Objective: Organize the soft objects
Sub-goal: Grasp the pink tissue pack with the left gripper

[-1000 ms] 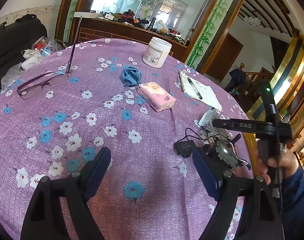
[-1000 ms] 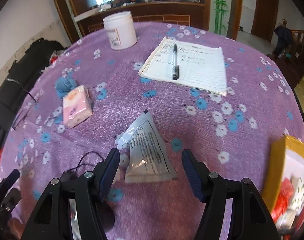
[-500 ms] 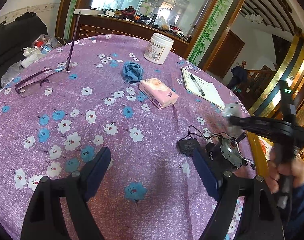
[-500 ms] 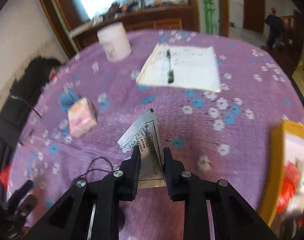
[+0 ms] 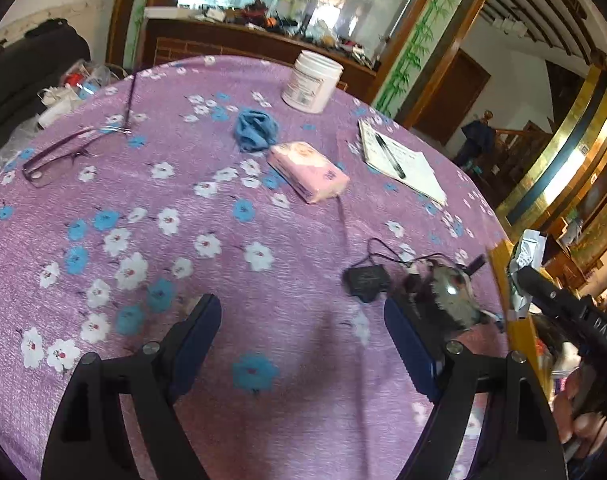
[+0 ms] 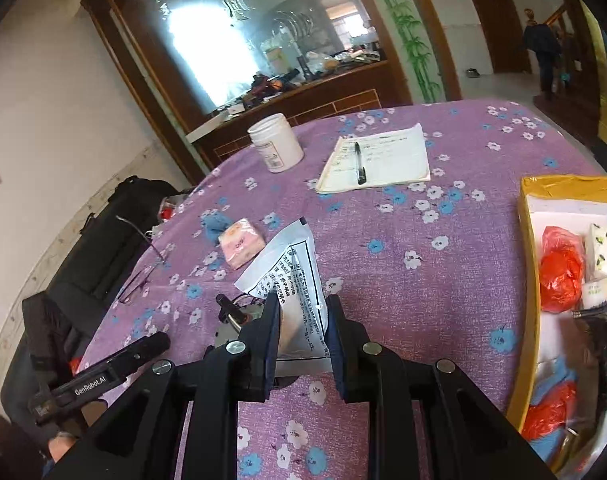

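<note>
Item: my right gripper [image 6: 301, 332], jaws pinched on the white printed sachet [image 6: 291, 276], held clear of the purple tablecloth [image 6: 403, 292]. Sachet's long axis runs 6 to 12, free corner toward 12 (yellow box [image 6: 528, 264] at 3). My left gripper [image 5: 303, 344]: spread wide, holding nothing.

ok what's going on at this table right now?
A person with a gripper in each hand is sorting soft items into the yellow-rimmed box. The right gripper has just closed its jaws on a white printed sachet and holds it above the purple cloth, left of the box. The left gripper hangs open and empty over the table. The pink tissue pack and blue cloth are still out.
</note>
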The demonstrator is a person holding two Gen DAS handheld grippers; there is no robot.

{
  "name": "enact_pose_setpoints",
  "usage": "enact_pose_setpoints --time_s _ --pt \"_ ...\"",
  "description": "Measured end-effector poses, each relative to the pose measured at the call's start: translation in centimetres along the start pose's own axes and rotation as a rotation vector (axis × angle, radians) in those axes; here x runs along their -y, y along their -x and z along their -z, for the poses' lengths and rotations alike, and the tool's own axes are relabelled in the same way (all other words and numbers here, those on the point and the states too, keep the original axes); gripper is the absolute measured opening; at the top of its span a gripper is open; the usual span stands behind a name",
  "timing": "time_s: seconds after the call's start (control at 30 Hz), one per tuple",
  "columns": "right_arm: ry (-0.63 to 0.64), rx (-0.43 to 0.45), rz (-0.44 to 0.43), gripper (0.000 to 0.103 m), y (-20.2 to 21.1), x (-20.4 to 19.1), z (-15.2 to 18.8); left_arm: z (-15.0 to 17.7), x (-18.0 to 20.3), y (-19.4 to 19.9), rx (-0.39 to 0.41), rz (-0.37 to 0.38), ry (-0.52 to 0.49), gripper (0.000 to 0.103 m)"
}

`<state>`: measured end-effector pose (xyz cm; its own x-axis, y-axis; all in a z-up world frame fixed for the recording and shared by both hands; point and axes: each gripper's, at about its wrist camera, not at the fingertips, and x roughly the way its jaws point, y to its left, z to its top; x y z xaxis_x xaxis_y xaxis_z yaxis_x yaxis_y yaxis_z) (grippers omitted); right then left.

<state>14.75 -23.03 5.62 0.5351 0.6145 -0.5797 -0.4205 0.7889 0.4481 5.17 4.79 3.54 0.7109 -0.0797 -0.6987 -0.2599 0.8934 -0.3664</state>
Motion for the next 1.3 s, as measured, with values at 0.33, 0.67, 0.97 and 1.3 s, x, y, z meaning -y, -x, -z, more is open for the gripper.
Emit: enact_pose_setpoints --time_s 0.33,0.67,0.97,1.3 --pt "-0.083 0.062 -0.03 0.024 2.4 1.4 -0.9 -11.1 3.8 -5.5 -0.095 -0.016 0.095 0.083" --pt "-0.106 0.051 -0.042 0.024 2.0 2.1 -1.1 -13.8 1.7 -14.2 -0.223 -0.156 0.193 0.083" --pt "-0.108 0.038 -0.044 0.025 1.6 2.1 -1.0 -12.6 2.7 -16.0 -0.186 -0.205 0.061 0.056" --pt "-0.102 0.033 -0.04 0.025 1.4 2.0 -0.8 -8.4 2.9 -8.8 -0.101 -0.099 -0.024 0.054"
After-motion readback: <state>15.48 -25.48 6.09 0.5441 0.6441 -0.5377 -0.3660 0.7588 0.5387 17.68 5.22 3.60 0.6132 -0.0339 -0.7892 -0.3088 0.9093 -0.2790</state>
